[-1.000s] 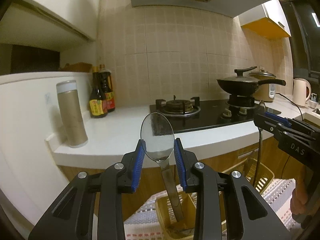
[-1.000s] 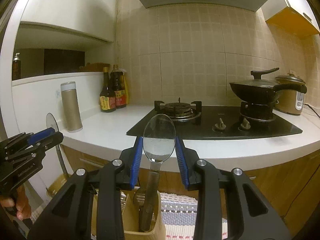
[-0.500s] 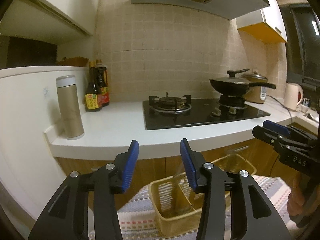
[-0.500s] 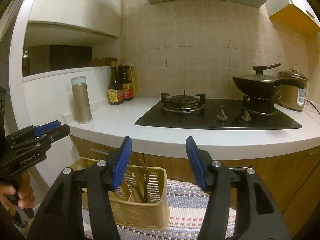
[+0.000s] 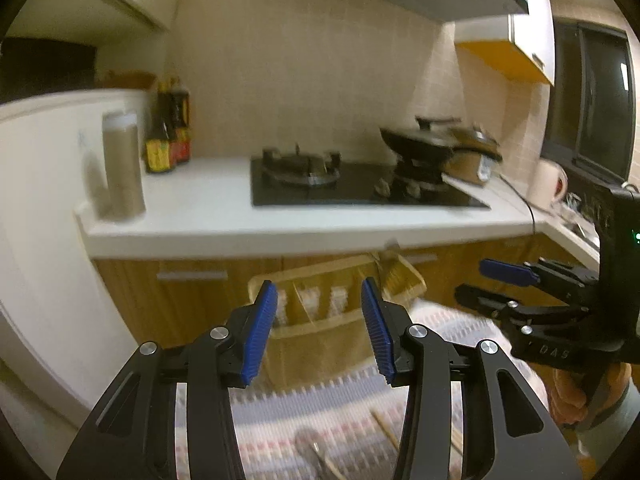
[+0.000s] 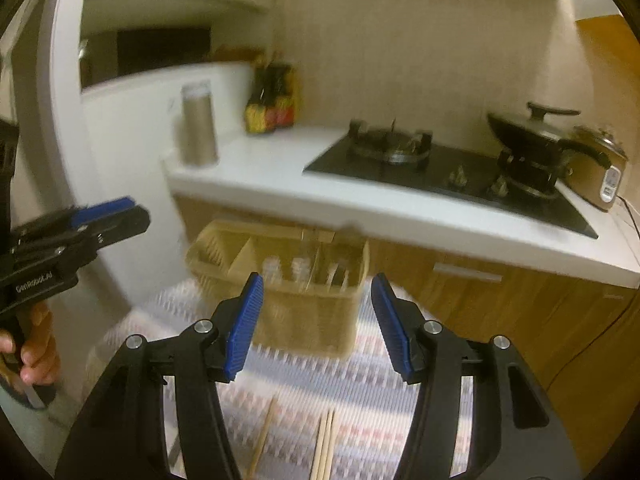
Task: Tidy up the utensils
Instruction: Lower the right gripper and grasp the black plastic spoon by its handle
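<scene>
A tan plastic utensil basket (image 5: 320,320) with compartments stands on a striped mat (image 5: 340,420) on the floor; it also shows in the right wrist view (image 6: 304,304), with blurred utensils upright inside. My left gripper (image 5: 318,332) is open and empty, above and in front of the basket. My right gripper (image 6: 318,328) is open and empty, also above it. Wooden chopsticks (image 6: 326,444) lie on the mat (image 6: 360,400) near me. A round metal utensil (image 5: 306,440) and a chopstick (image 5: 384,428) lie on the mat in the left wrist view. Each gripper shows in the other's view: the right (image 5: 496,284), the left (image 6: 116,216).
A white countertop (image 5: 200,216) with a black gas hob (image 5: 340,188), a lidded wok (image 6: 532,132), a rice cooker (image 6: 600,168), sauce bottles (image 5: 168,136) and a tan flask (image 5: 122,168) is behind the basket. Wooden cabinet fronts (image 6: 520,308) stand below it.
Both grippers let go of their spoons, which dropped into the basket. Both have since opened wider and tilted down toward the mat. The frames are motion-blurred.
</scene>
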